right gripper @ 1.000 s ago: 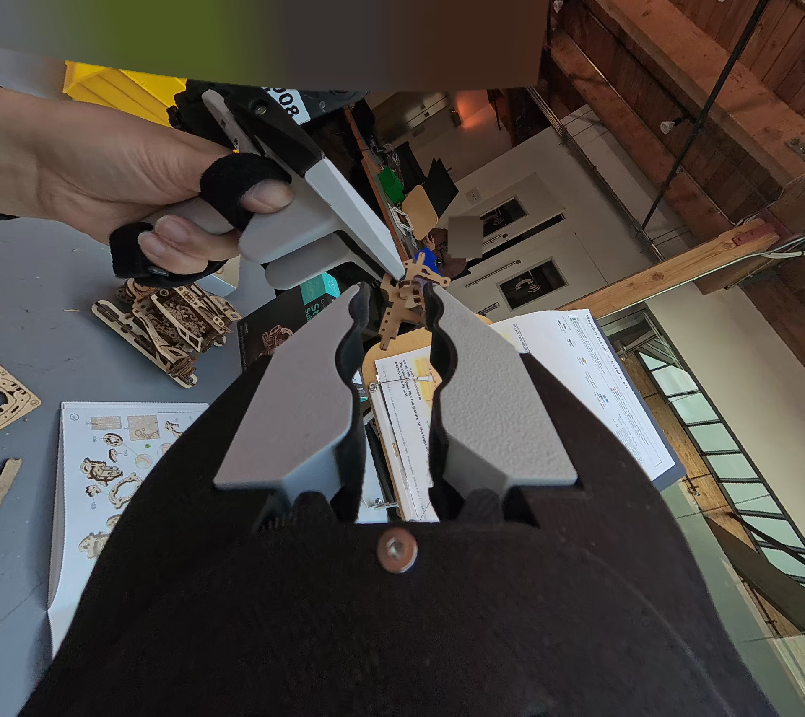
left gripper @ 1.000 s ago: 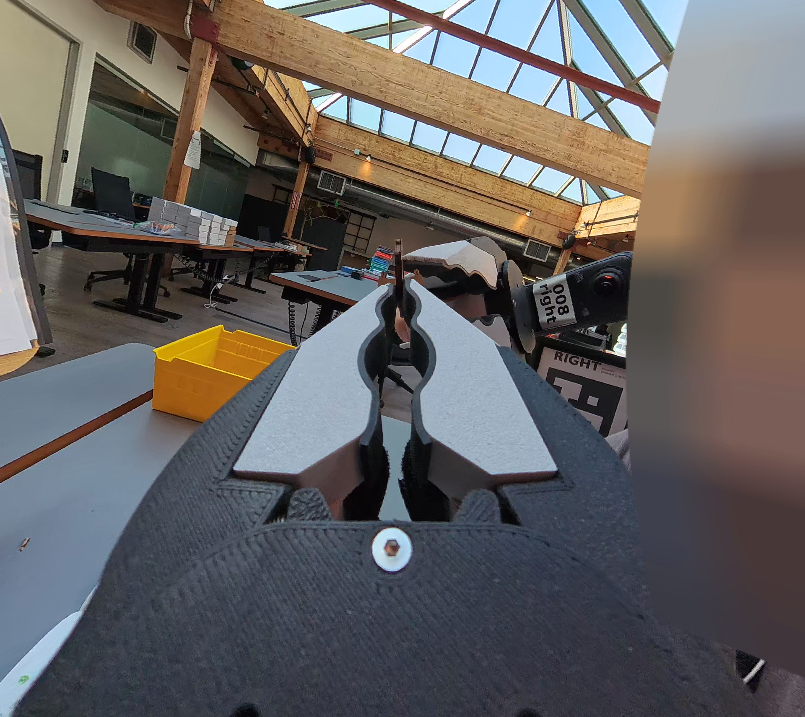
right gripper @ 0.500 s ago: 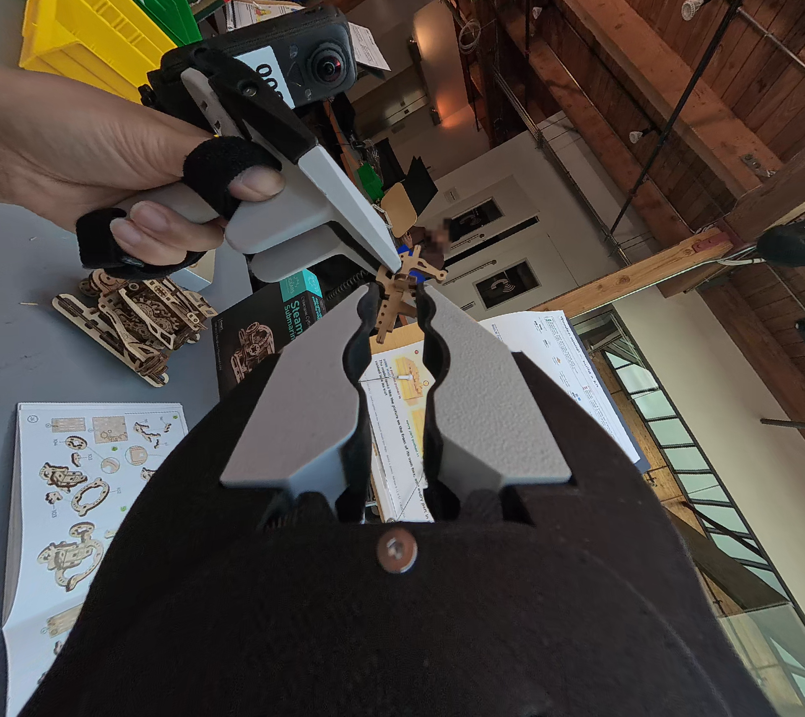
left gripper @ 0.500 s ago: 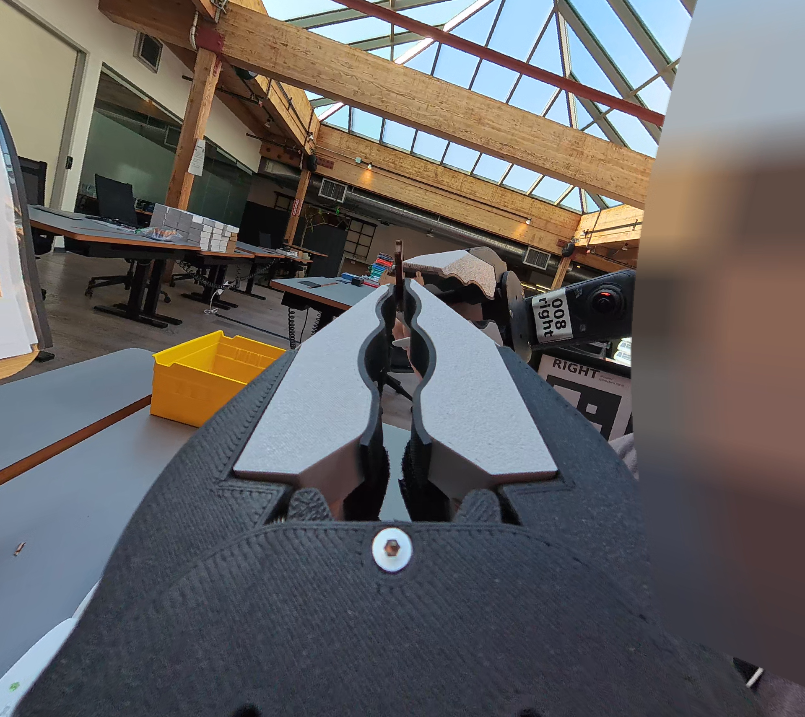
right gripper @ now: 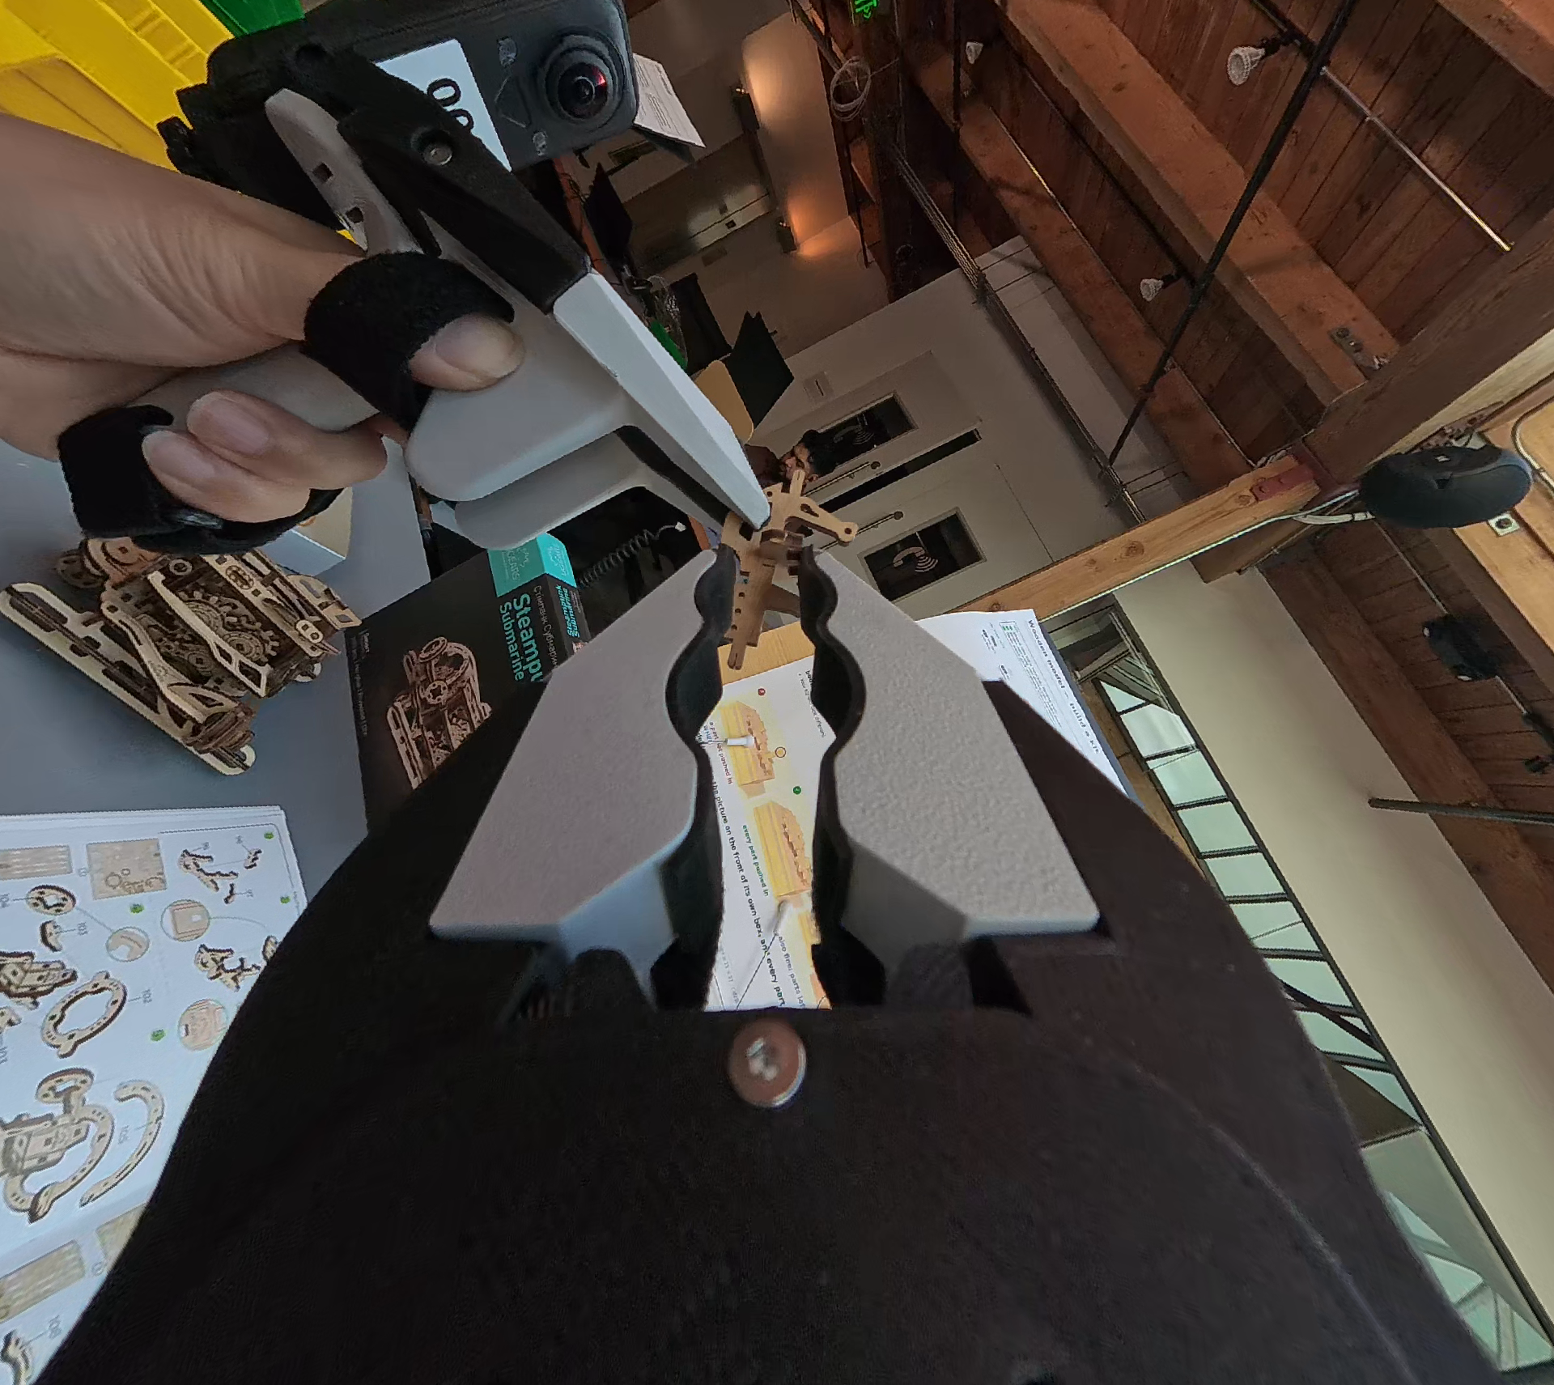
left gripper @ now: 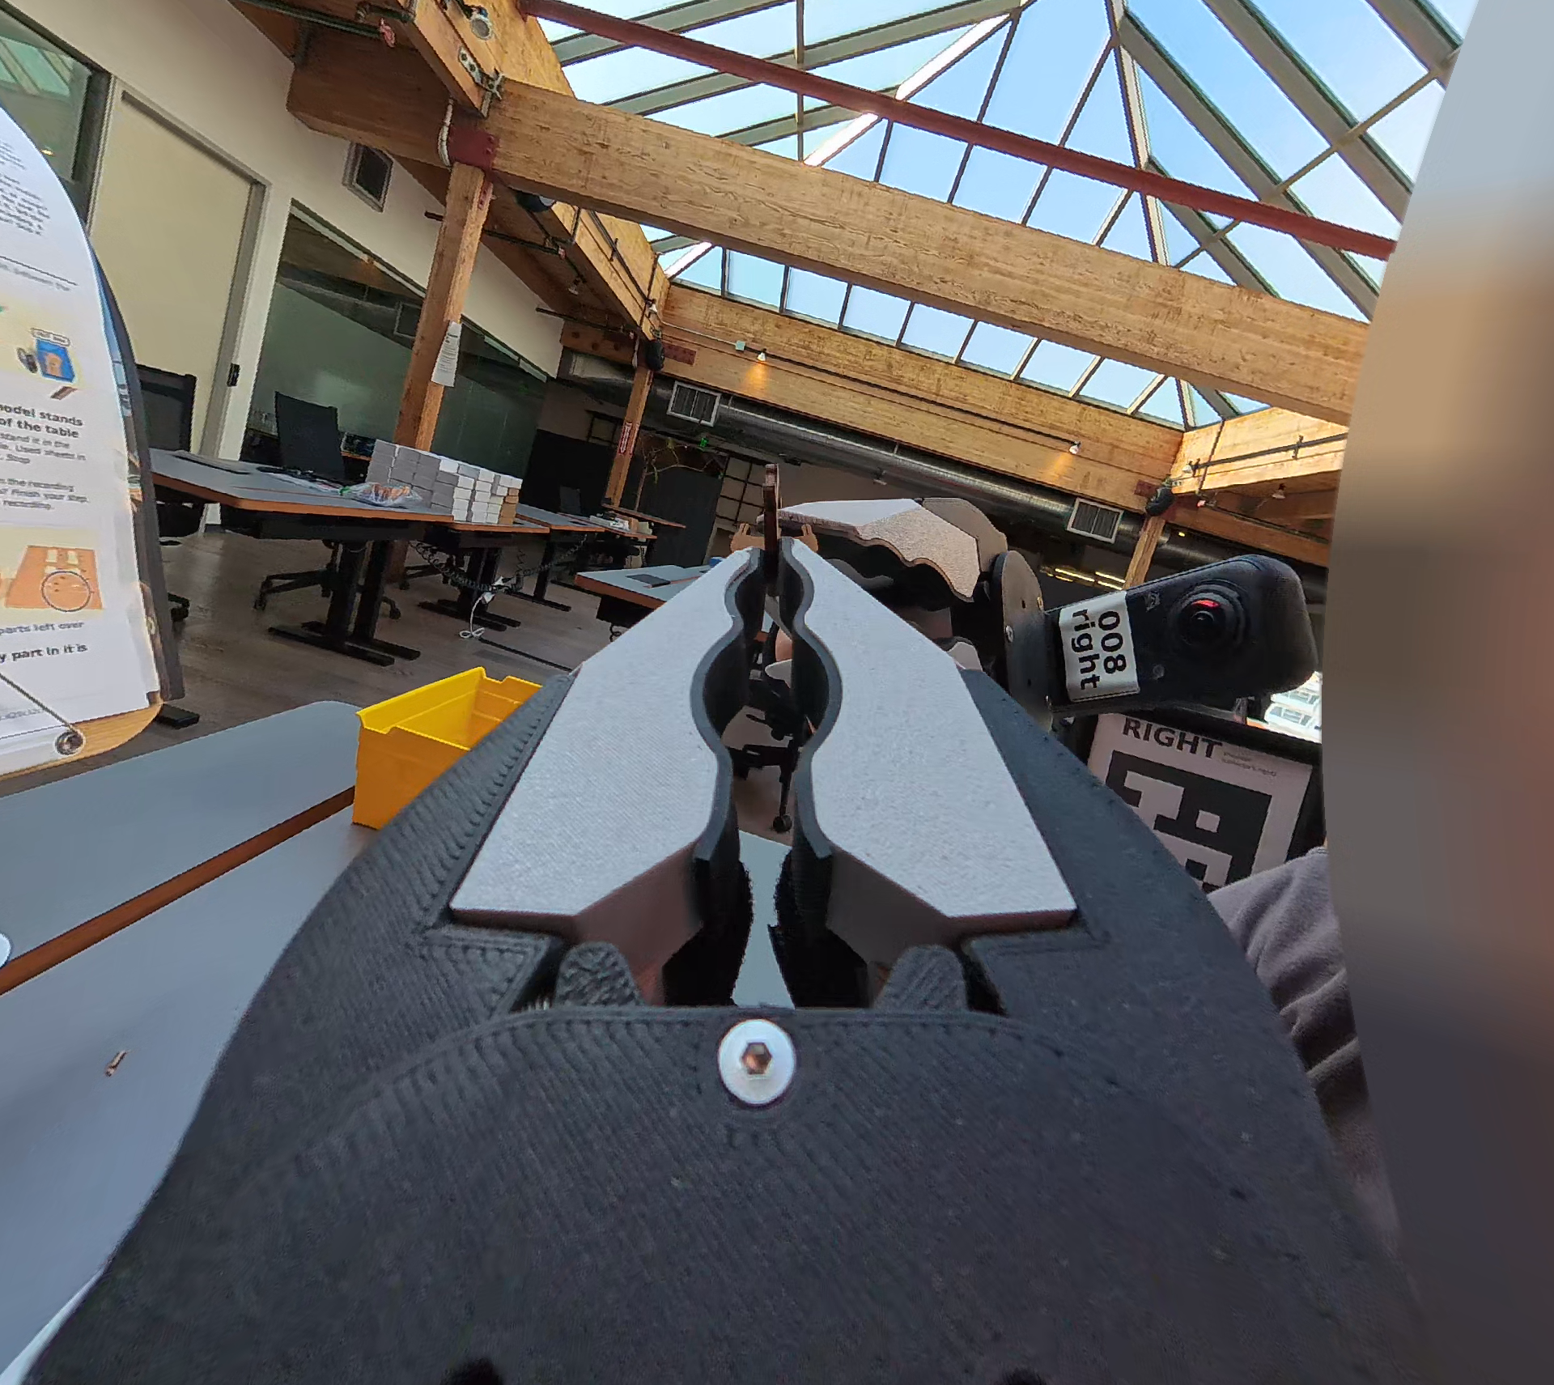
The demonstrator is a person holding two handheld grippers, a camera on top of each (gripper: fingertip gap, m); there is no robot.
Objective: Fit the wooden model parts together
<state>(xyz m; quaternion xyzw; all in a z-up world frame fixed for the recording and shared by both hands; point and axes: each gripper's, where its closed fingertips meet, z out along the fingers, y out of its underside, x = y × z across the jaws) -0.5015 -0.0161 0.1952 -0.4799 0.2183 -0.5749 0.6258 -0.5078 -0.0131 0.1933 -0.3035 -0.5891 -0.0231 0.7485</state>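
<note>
- Wooden model parts (right gripper: 778,546) hang in mid-air above the bench (right gripper: 67,739), pinched where the two tools meet, at about 12 o'clock in the right wrist view.
- Right hand-held gripper (right gripper: 761,575): fingers nearly together at the tips, gripping a pale, laser-cut strip with small notches along its edge; the strip hangs down between the tips while a cross of short arms sticks out above them.
- Left hand-held gripper (left gripper: 772,558): fingers pressed onto a thin dark wooden piece (left gripper: 769,504) seen edge-on, which stands up past the tips.
- In the right wrist view the left tool comes in from 10 o'clock, held by a hand (right gripper: 168,335) with black straps over two fingers; its pointed tips touch the same wooden cluster.
- On the bench at 9 o'clock sits a half-built wooden model (right gripper: 177,647), just beside a dark kit box (right gripper: 454,680) nearer the centre; an instruction sheet (right gripper: 109,966) lies at 8 o'clock.
- A yellow bin (left gripper: 429,731) stands at 9 o'clock in the left wrist view.
</note>
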